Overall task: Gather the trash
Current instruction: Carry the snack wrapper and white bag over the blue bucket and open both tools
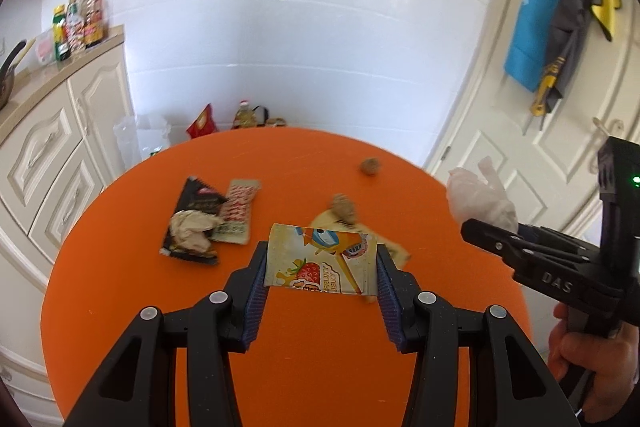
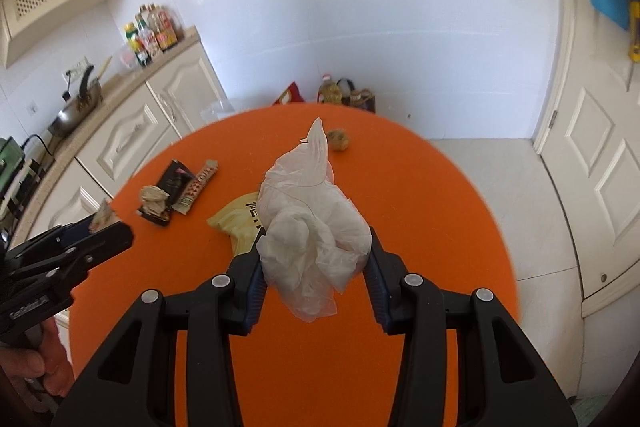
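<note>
Left gripper: your jaws pinch a fruit jelly wrapper by its two side edges; the blue pads press on it and it hangs flat above the table, facing the camera.

Right gripper: your jaws clamp a crumpled white plastic bag; its twisted tip points away from you and a loose flap hangs below the pads.

Round orange table: its rim curves close to the cream cabinets on your left. The near half of the top, under both grippers, is bare orange.

Yellow wrapper: lies flat on the table just behind the held bag, partly hidden by it.

Black wrapper: lies left of centre with a crumpled paper wad on top and a red-and-white patterned wrapper touching its right edge.

Brown lumps: one rests just beyond the yellow wrapper, another sits near the far rim, well apart from the rest.

Far edge: a red snack bag and an oil bottle stand on the floor against the tiled wall, beyond the rim.

Right side: open white floor runs between the table rim and the panelled door.

Hands: your right hand grips its handle beside the table's right edge; your left hand shows at the lower left corner of the right wrist view.
</note>
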`<action>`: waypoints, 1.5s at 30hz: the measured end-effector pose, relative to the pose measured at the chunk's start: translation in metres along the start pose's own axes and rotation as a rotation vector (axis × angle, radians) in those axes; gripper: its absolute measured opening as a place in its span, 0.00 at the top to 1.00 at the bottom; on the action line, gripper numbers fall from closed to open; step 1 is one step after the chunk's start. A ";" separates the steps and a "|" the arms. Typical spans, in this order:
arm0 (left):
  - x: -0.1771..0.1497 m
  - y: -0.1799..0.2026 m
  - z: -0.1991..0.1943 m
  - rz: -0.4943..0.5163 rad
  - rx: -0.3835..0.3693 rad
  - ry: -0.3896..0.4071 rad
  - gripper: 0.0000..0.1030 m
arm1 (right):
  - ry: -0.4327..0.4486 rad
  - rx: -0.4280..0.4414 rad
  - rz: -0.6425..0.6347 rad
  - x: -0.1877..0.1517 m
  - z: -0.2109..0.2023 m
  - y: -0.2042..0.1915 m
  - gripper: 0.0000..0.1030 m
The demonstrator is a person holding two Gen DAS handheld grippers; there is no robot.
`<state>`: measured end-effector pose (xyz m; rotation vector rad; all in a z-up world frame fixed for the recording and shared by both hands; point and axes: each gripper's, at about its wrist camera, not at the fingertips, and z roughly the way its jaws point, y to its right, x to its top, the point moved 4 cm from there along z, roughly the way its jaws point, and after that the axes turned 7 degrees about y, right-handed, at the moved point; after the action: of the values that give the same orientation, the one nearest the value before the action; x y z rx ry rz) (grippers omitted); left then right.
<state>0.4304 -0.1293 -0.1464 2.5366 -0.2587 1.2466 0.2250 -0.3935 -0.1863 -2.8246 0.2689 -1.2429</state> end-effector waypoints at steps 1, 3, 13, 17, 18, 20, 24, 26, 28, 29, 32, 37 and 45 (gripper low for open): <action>0.001 0.005 -0.002 0.012 -0.008 0.007 0.56 | 0.012 -0.005 0.003 0.000 -0.009 0.003 0.58; -0.001 0.014 -0.013 0.034 -0.028 0.018 0.56 | 0.036 -0.022 0.013 -0.001 -0.028 0.012 0.58; -0.008 0.093 -0.031 0.154 -0.185 0.039 0.56 | 0.136 -0.171 0.126 -0.023 -0.125 0.100 0.58; -0.015 0.140 -0.026 0.205 -0.279 0.018 0.56 | 0.151 -0.285 0.191 -0.048 -0.170 0.152 0.58; -0.018 0.152 -0.024 0.219 -0.305 0.009 0.56 | 0.151 -0.308 0.205 -0.053 -0.178 0.162 0.58; -0.024 0.178 -0.018 0.249 -0.356 -0.015 0.56 | 0.149 -0.366 0.247 -0.069 -0.198 0.190 0.58; -0.039 0.229 -0.004 0.297 -0.463 -0.092 0.56 | 0.132 -0.473 0.312 -0.099 -0.227 0.234 0.58; -0.053 0.255 0.008 0.330 -0.510 -0.153 0.56 | 0.120 -0.500 0.357 -0.116 -0.234 0.254 0.58; -0.068 0.277 0.019 0.352 -0.546 -0.211 0.56 | 0.091 -0.536 0.392 -0.138 -0.237 0.276 0.58; -0.079 0.288 0.030 0.369 -0.560 -0.256 0.56 | 0.074 -0.542 0.410 -0.146 -0.236 0.284 0.58; -0.106 0.313 0.055 0.402 -0.578 -0.356 0.56 | 0.023 -0.551 0.469 -0.175 -0.227 0.312 0.58; -0.154 0.339 0.108 0.457 -0.558 -0.548 0.56 | -0.083 -0.550 0.550 -0.220 -0.199 0.352 0.58; -0.198 0.360 0.168 0.451 -0.532 -0.747 0.56 | -0.204 -0.536 0.670 -0.275 -0.158 0.401 0.55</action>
<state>0.3300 -0.5192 -0.3332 2.3870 -1.1935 0.2001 -0.1300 -0.7350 -0.3240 -2.7837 1.5739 -0.8044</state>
